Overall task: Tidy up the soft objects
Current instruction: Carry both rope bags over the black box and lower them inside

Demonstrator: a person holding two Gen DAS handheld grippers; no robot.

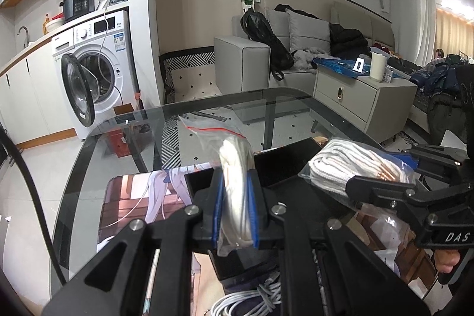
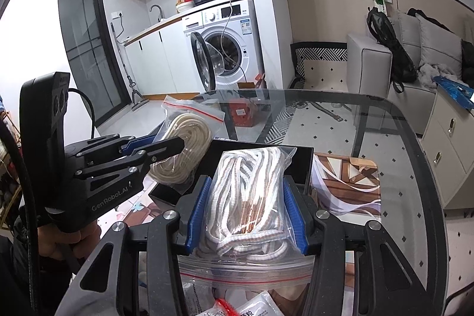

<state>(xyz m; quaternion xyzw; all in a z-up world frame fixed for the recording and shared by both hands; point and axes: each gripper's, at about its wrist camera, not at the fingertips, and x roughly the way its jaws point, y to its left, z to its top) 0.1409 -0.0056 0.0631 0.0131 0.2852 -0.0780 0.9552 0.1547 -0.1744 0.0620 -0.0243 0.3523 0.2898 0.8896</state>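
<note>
Two bagged ropes held up at once, one per tool, both above the black tray [image 2: 299,156] near the middle of the glass table [image 2: 385,120]. Left gripper [image 1: 236,197] pinched on the bag of cream rope [image 1: 234,176], blue pads [image 1: 254,206] pressed against the coil's flat sides, so the bundle stands on edge with the red-sealed mouth of the bag pointing toward the far edge of the table. Gripped by the coil and not the loose plastic, probably to keep the rope from sliding about inside. Right gripper [image 2: 246,212] clamped likewise on the bag of striped white rope [image 2: 251,194], pads squeezing the thick middle of the bundle, zip seal hanging back toward the camera. Seen from the left wrist view, right gripper [image 1: 382,182] just beside the left one, the two bags close but apart. Raised clear of the tray, likely to be sorted or laid inside it one after the other; whether either bag brushes the tray rim, impossible to tell. Printed mat [image 2: 346,182] under the tray, toward the near right of the table. More packets [image 2: 251,304] and a grey cable [image 1: 251,298] below the tools, untouched.
</note>
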